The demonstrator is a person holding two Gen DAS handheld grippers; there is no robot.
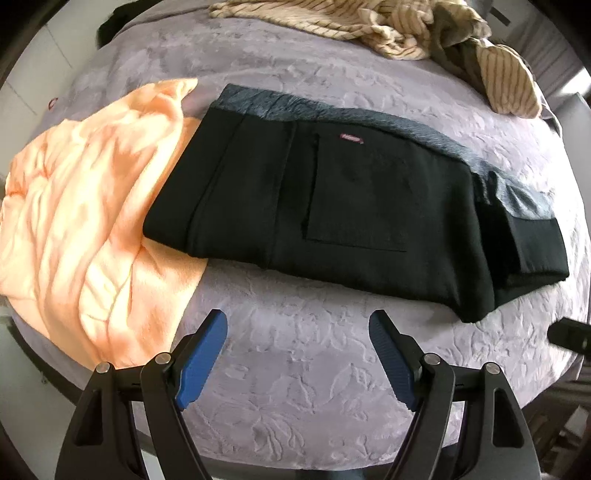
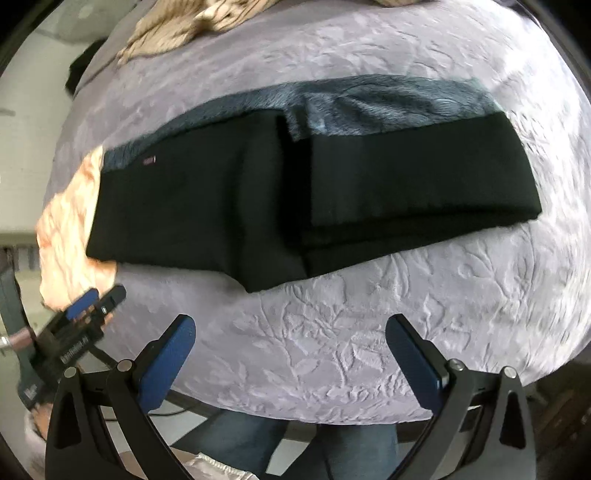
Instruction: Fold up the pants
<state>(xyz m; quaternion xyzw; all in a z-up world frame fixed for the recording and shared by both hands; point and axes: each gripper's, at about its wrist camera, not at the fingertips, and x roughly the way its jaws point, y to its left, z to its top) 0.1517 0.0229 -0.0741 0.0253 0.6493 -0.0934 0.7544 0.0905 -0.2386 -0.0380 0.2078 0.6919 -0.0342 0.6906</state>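
Observation:
Black pants (image 1: 332, 206) lie flat across the bed, folded lengthwise, with a grey fuzzy lining showing along the far edge and a back pocket with a small pink tag facing up. In the right wrist view the pants (image 2: 295, 199) show a leg end doubled over on the right. My left gripper (image 1: 297, 325) is open and empty, hovering over the blanket just in front of the pants. My right gripper (image 2: 290, 328) is open and empty, also short of the pants' near edge. The left gripper shows in the right wrist view (image 2: 94, 302) at the lower left.
A lilac embossed blanket (image 1: 295, 387) covers the bed. A crumpled orange garment (image 1: 85, 221) lies left of the pants, its edge under them. Striped beige clothes (image 1: 388, 29) are piled at the far side. The bed's near edge and the person's jeans (image 2: 332, 443) show below.

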